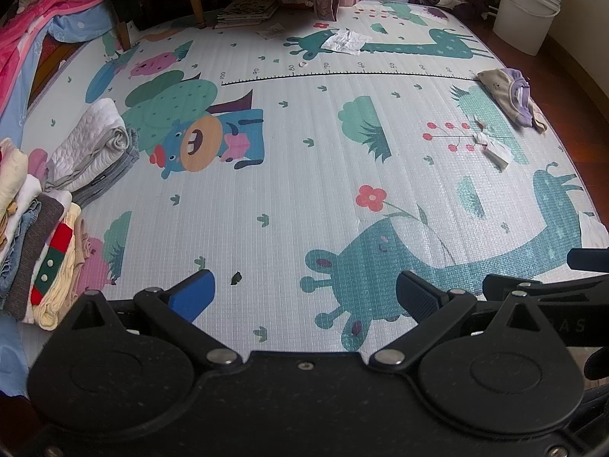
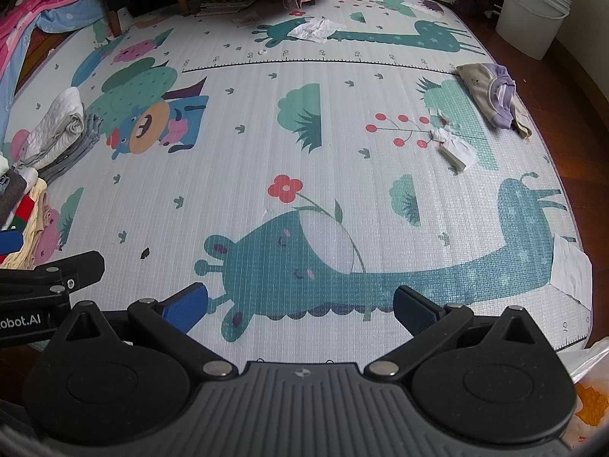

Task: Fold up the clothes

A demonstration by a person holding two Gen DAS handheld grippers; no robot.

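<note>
Both the left gripper and right gripper hold nothing, fingers spread, over a play mat printed with a ruler scale reading 100, 90, 80, 70. A folded beige-and-purple garment lies at the mat's far right edge, its long axis running diagonally along that edge.

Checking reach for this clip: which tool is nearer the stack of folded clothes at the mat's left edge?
Left. The left tool hangs open just right of the stack of folded clothes; the right tool sits farther right, beyond the left one.
</note>
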